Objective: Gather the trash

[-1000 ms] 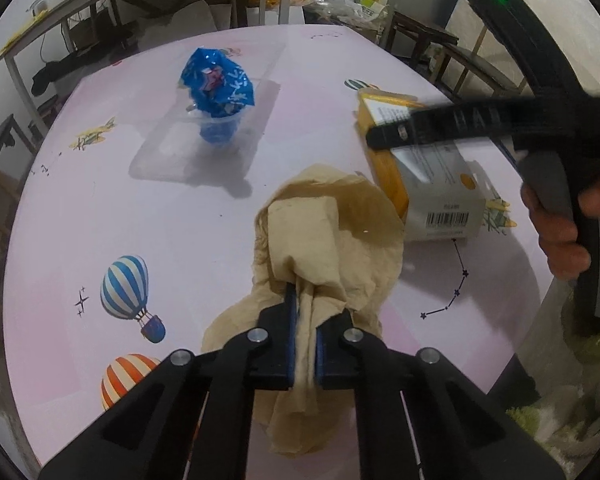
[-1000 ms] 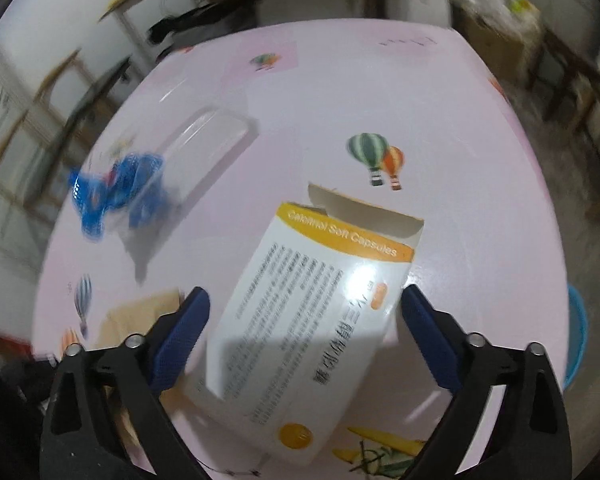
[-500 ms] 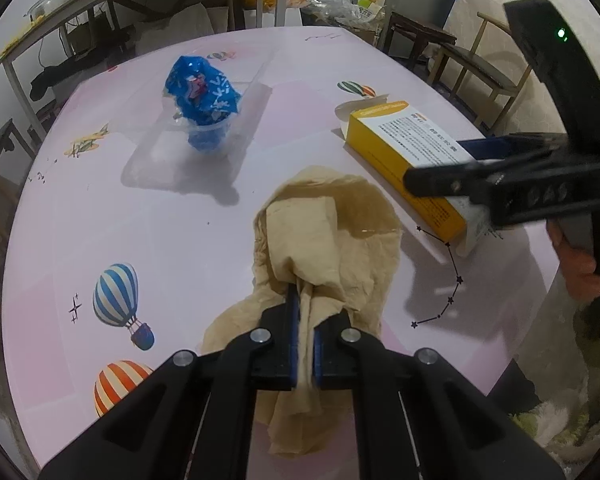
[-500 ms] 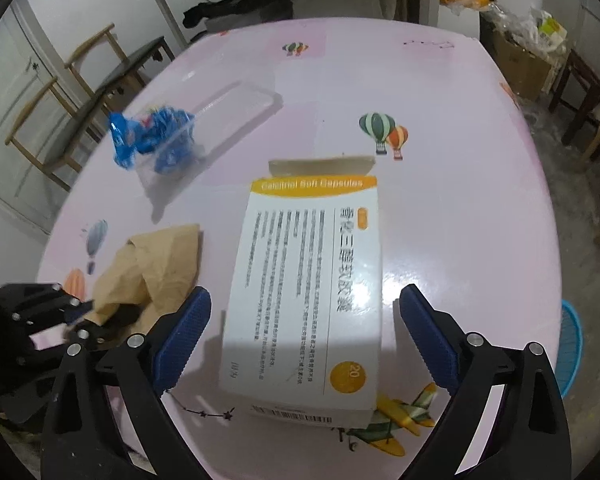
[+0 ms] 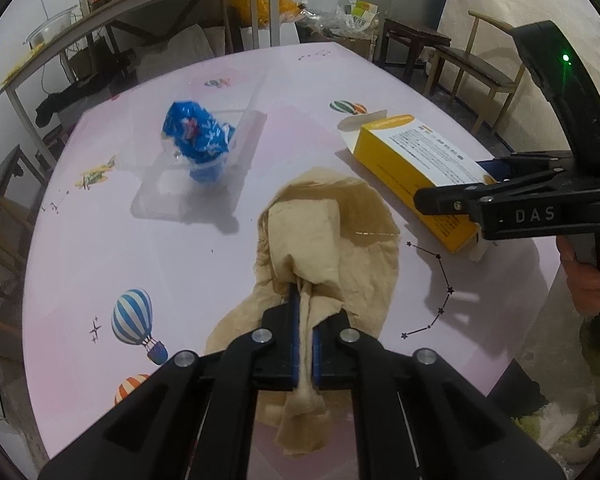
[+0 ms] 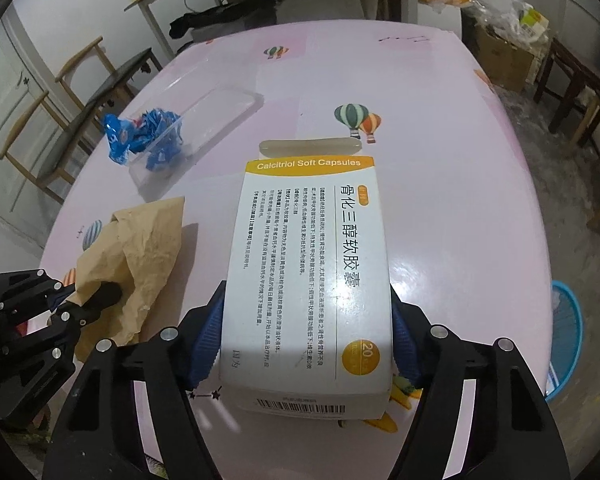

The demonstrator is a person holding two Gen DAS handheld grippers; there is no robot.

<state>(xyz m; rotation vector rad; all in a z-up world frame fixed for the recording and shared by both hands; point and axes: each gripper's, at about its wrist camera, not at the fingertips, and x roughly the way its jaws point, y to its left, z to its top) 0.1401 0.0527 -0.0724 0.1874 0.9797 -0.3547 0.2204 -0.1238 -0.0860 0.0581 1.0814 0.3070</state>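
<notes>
We are keeping our left tongs [image 5: 305, 340] clamped together on a bunched fold of the crumpled tan paper [image 5: 332, 240], which is lying on the pink surface [image 5: 100, 248] and spreading away from the pads toward twelve o'clock in the left wrist view. At about eleven o'clock from the paper, a blue wrapper [image 5: 196, 136] is sitting in a clear plastic tray [image 5: 168, 184], well apart from the paper. At two o'clock, the yellow-and-white medicine box [image 5: 416, 168] is lying flat on the surface, with our right tongs reaching over its near end and a hand [image 5: 588, 272] gripping their handle. In the right wrist view, we are closing the right tongs [image 6: 306, 324] on the medicine box [image 6: 308, 264]; the box is sitting between the blue pads [image 6: 206, 340], and both pads are meeting its long sides near the barcode end. The open flap of the box is pointing to twelve o'clock. From there, the tan paper [image 6: 148, 248] is lying at nine o'clock, just beside the box, and the left tongs [image 6: 66, 306] are holding it at its lower edge.
</notes>
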